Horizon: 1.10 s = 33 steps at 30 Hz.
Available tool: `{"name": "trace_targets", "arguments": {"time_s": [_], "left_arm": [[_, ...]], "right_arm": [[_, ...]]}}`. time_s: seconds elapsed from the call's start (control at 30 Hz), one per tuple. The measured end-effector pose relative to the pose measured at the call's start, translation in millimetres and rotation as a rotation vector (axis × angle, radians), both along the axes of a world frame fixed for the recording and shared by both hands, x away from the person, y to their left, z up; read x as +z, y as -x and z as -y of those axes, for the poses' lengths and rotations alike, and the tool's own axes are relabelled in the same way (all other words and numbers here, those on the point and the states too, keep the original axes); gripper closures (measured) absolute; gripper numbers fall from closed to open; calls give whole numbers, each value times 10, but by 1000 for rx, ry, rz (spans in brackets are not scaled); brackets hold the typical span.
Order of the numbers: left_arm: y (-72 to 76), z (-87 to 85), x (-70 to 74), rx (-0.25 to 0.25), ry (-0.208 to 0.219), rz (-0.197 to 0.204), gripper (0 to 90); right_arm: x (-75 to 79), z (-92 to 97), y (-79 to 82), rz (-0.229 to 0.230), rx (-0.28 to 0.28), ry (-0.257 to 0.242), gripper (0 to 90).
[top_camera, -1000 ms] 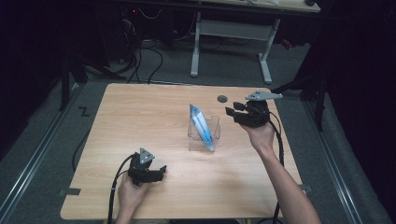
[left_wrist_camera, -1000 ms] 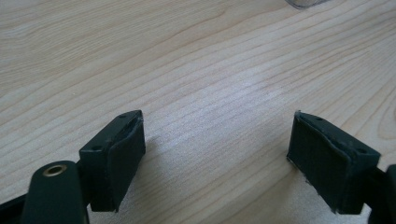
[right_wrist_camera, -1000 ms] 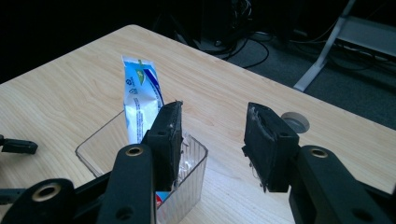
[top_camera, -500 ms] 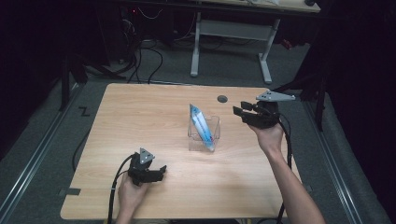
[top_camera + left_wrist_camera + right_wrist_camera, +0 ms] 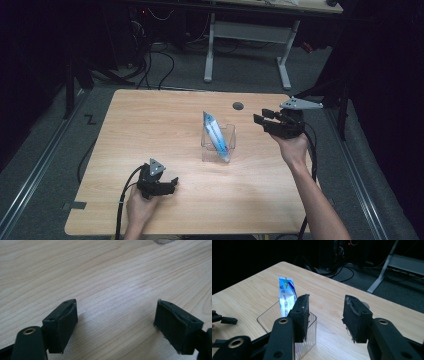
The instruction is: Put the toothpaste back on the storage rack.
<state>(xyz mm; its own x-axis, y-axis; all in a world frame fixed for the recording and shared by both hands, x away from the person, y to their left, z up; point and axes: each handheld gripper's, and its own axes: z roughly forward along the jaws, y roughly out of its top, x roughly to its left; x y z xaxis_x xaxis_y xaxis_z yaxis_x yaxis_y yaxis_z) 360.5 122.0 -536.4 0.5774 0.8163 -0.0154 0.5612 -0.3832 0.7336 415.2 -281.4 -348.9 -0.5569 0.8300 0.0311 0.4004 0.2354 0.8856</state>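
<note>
A blue and white tube [image 5: 217, 136] stands tilted in a clear plastic box [image 5: 229, 132] at the middle of the wooden table [image 5: 150, 130]. In the right gripper view the tube [image 5: 285, 297] rises from the clear box [image 5: 269, 315] just behind the left jaw. My right gripper [image 5: 259, 120] hovers open to the right of the box, with nothing between its jaws [image 5: 325, 315]. My left gripper [image 5: 172, 184] rests open near the table's front left, its jaws [image 5: 116, 322] spread over bare wood.
A round grey grommet [image 5: 238, 106] is set in the table near its far edge. Behind the table stand a white desk frame [image 5: 247, 35] and loose cables [image 5: 150, 60] on the dark floor. Metal rails [image 5: 35, 165] run along both sides.
My right gripper has drawn away from the box, moving right and slightly back. The tube stays in the box. My left gripper has not moved.
</note>
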Motion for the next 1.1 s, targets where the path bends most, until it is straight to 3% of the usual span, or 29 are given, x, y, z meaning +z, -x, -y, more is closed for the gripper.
{"name": "trace_targets", "arguments": {"time_s": [1.1], "left_arm": [[0,1,-1,1,3,0,191]], "right_arm": [[119,116,197,33,5,-10,552]]}}
